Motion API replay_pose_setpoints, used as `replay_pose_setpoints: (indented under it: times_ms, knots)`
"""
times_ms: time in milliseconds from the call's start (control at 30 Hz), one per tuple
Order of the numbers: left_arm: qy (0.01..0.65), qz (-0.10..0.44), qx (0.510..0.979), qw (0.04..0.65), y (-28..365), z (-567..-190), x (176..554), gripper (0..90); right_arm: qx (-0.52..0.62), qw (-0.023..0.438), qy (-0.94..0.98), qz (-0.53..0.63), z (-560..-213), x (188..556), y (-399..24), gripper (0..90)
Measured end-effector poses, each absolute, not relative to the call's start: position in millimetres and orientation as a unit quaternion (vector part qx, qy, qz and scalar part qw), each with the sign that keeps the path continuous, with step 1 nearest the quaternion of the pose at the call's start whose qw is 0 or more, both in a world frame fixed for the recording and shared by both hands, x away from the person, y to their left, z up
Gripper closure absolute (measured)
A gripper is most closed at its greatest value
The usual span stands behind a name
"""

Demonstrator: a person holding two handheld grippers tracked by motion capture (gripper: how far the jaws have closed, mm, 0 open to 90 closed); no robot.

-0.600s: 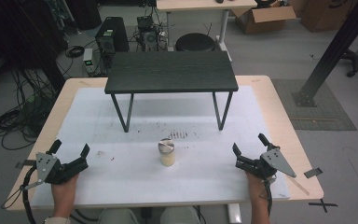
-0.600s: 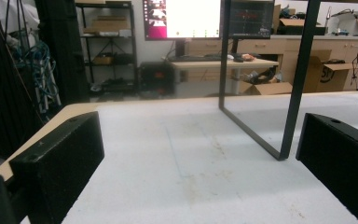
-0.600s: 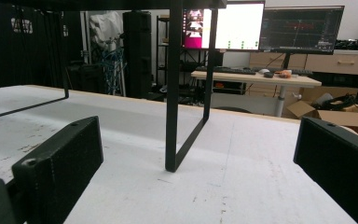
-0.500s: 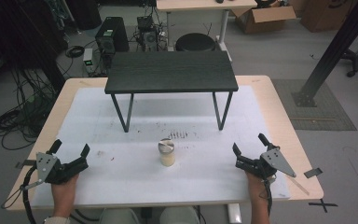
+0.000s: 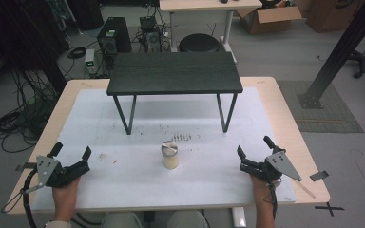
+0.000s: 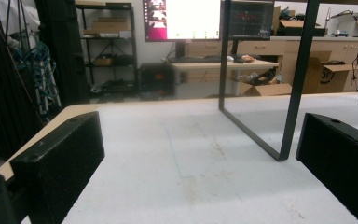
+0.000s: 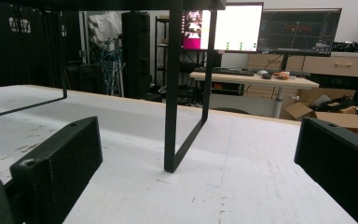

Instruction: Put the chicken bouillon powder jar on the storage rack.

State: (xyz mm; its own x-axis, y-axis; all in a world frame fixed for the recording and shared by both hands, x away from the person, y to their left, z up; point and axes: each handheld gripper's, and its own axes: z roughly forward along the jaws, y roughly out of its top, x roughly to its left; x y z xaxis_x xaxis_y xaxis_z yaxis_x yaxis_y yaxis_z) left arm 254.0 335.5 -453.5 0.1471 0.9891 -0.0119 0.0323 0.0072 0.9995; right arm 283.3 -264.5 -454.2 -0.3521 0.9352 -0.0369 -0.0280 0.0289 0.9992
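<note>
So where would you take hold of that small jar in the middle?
Probably the jar by its straight sides below the silver lid, coming in level from the near side. It stands upright with bare mat around it; either open gripper, left or right, could reach.

Cut off at the bottom edge of the high view: both forearms. Hidden behind the shelf (image 5: 175, 73) top: part of the mat (image 5: 123, 137). In the left gripper view, shelf leg (image 6: 298, 74) cropped at the top, tabletop out of frame. Too small to read: the marks (image 5: 181, 137) near the jar (image 5: 169, 155), and the monitor (image 7: 223, 28) contents in the right gripper view.
</note>
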Motion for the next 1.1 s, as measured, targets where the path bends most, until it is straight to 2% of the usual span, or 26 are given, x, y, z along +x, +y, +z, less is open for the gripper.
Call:
replay_pose_setpoints:
  times_ms: [600, 1100]
  knots:
    - [0.471, 0.452, 0.539, 0.532, 335, -454, 254, 1.4, 0.396, 0.406, 0.583, 0.582, -453, 284, -266, 0.1]
    - [0.470, 0.453, 0.539, 0.532, 335, -454, 253, 1.4, 0.361, 0.378, 0.607, 0.598, -428, 278, -244, 0.9]
